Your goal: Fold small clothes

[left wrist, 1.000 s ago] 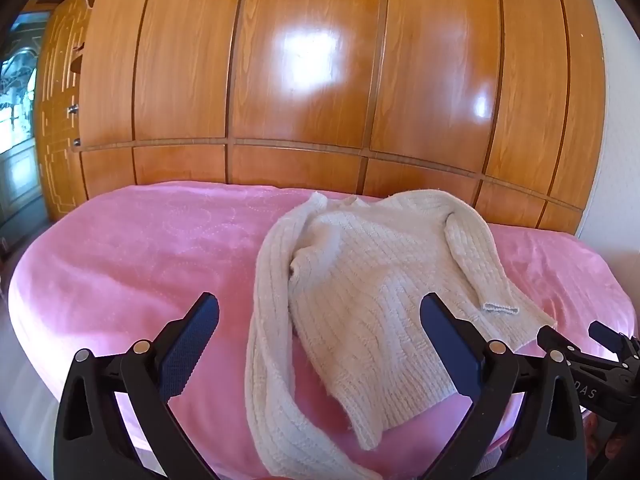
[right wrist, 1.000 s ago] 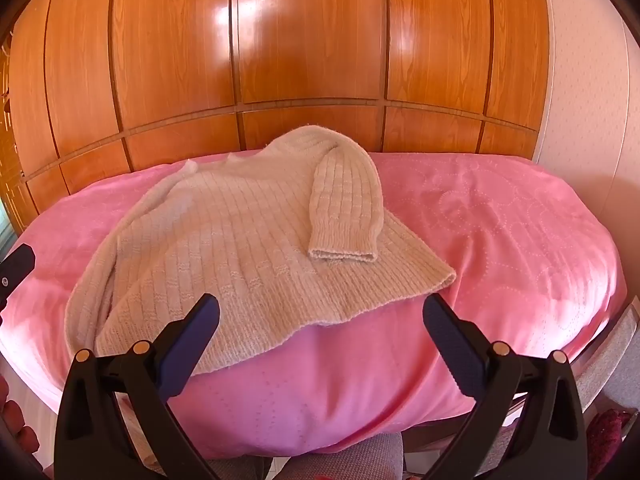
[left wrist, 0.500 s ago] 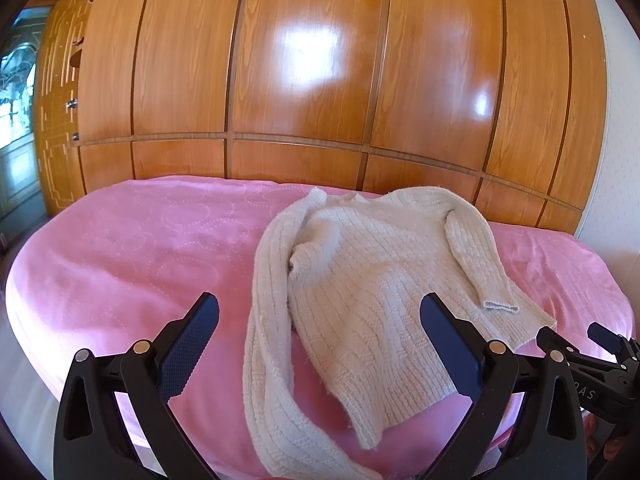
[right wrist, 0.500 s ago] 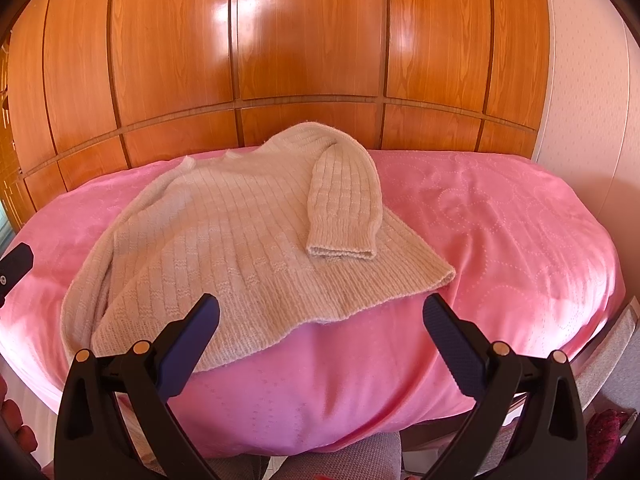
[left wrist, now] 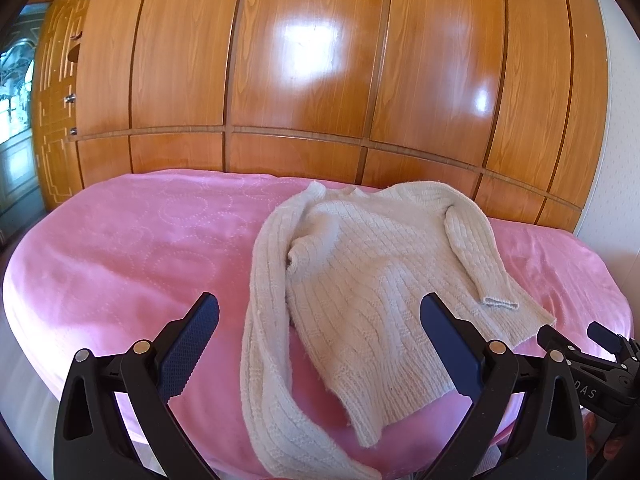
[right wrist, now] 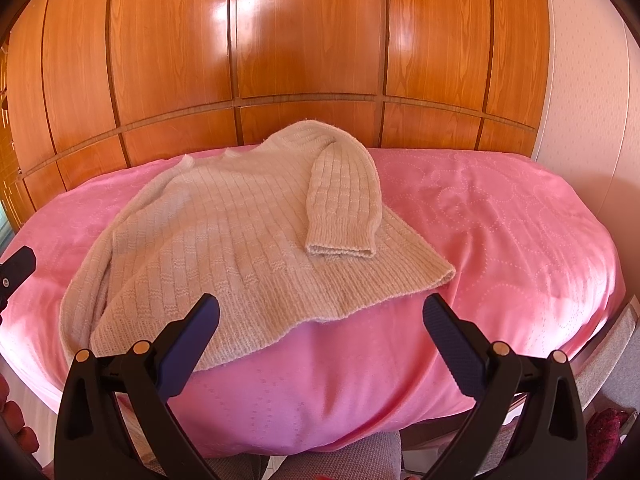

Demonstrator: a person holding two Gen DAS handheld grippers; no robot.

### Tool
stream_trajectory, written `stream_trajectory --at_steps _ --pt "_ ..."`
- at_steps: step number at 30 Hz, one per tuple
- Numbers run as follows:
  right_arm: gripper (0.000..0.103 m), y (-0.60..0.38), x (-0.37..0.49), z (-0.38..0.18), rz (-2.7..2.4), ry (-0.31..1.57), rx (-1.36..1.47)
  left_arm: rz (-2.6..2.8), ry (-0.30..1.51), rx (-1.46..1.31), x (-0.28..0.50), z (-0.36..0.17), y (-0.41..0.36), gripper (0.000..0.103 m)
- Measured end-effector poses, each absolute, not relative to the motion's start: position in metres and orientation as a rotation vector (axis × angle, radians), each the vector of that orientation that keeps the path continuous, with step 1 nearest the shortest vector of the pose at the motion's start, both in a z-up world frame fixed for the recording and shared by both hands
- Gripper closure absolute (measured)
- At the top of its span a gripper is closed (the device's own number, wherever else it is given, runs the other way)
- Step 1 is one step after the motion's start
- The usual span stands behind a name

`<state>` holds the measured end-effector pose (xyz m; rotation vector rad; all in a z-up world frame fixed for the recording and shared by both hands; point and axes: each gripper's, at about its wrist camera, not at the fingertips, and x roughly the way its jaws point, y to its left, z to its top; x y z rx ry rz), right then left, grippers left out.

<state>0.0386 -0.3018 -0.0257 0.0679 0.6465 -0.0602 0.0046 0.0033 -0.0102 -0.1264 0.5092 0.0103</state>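
On the pink bedspread (left wrist: 120,256), before the wooden wardrobe (left wrist: 304,80), a cream knitted sweater (left wrist: 372,280) lay spread flat. 1 sleeve (right wrist: 344,208) was folded across its chest; the other sleeve (left wrist: 264,320) trailed straight down beside the body toward the bed's near edge. The left tool (left wrist: 318,338) and right tool (right wrist: 320,336) each hovered above the bed with jaws wide apart, holding nothing. The step in hand appeared to be folding the loose sleeve inward. It would be done well by pinching near the cuff, lifting only slightly, and laying the sleeve across the chest without dragging the soft knit or disturbing the sleeve already folded.
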Motion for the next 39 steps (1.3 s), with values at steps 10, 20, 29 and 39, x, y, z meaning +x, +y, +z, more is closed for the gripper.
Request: stream_trajectory --at_steps 10,20,29,39 --pt "0.002 -0.303 0.04 -0.029 -0.063 0.65 0.07 -0.019 0.52 -0.124 0.005 -0.011 0.0 0.003" --pt "0.002 -0.304 0.04 -0.03 -0.064 0.65 0.073 -0.062 0.55 -0.136 0.013 -0.014 -0.002 0.003" --pt "0.002 -0.309 0.05 -0.032 -0.083 0.671 0.057 -0.171 0.635 -0.186 0.03 -0.028 0.001 0.003" --pt "0.002 -0.321 0.092 -0.047 -0.128 0.674 0.007 -0.114 0.775 -0.36 0.072 -0.065 0.049 0.003"
